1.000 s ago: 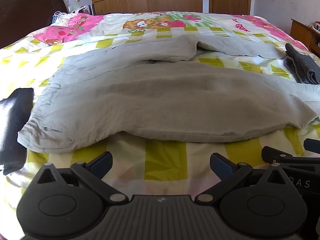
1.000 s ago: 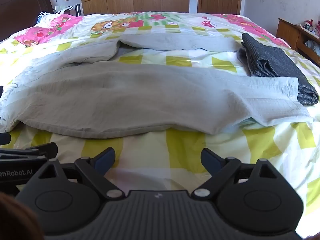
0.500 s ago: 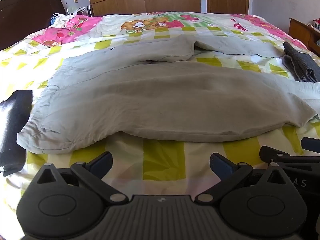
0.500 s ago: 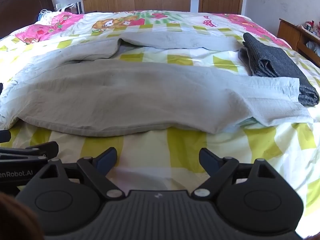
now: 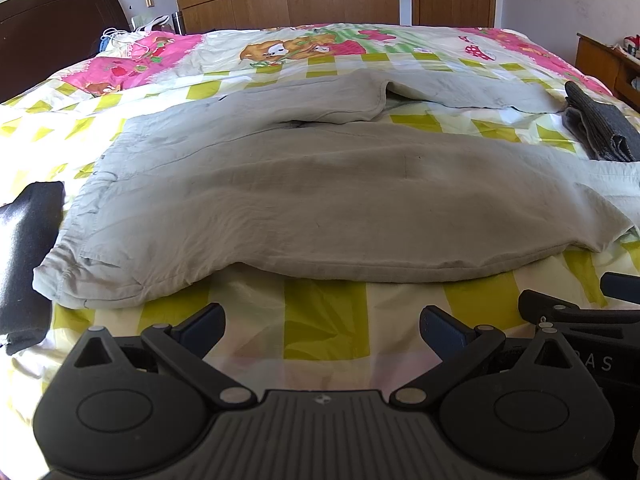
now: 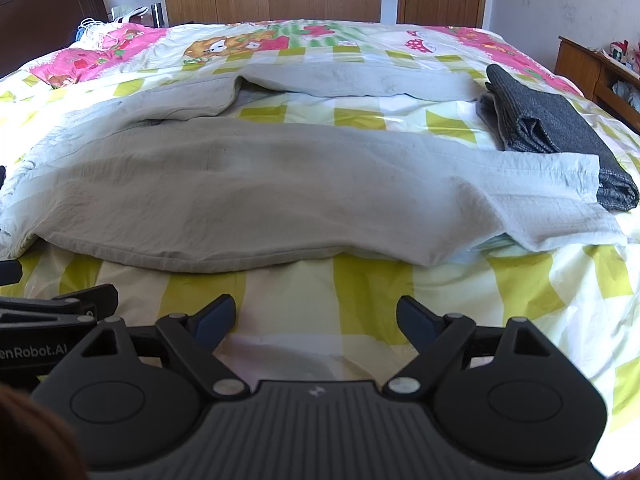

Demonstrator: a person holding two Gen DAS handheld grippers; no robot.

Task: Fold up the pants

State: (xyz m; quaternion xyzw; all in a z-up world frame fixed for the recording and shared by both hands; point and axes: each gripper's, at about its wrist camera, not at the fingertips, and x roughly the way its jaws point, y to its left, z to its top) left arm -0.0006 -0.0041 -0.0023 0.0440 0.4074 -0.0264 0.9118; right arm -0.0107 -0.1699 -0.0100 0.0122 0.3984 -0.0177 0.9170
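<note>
On the left a folded black garment [image 5: 28, 256] lies on the bed [image 5: 324, 320], just beside the waistband of the light grey pants [image 5: 320, 200], which spread across the bed. The left tongs [image 5: 322, 326] and right tongs [image 6: 318, 318] are both wide open and empty, near the pants' front edge. At the right a folded dark grey cloth [image 6: 552, 128] touches the leg hem.

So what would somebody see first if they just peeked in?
Big pale grey pants sprawl across the bright checked cartoon bedspread, legs apart. A dark folded garment sits at their right end, and both open tongs, left and right, hover near the front edge.
</note>
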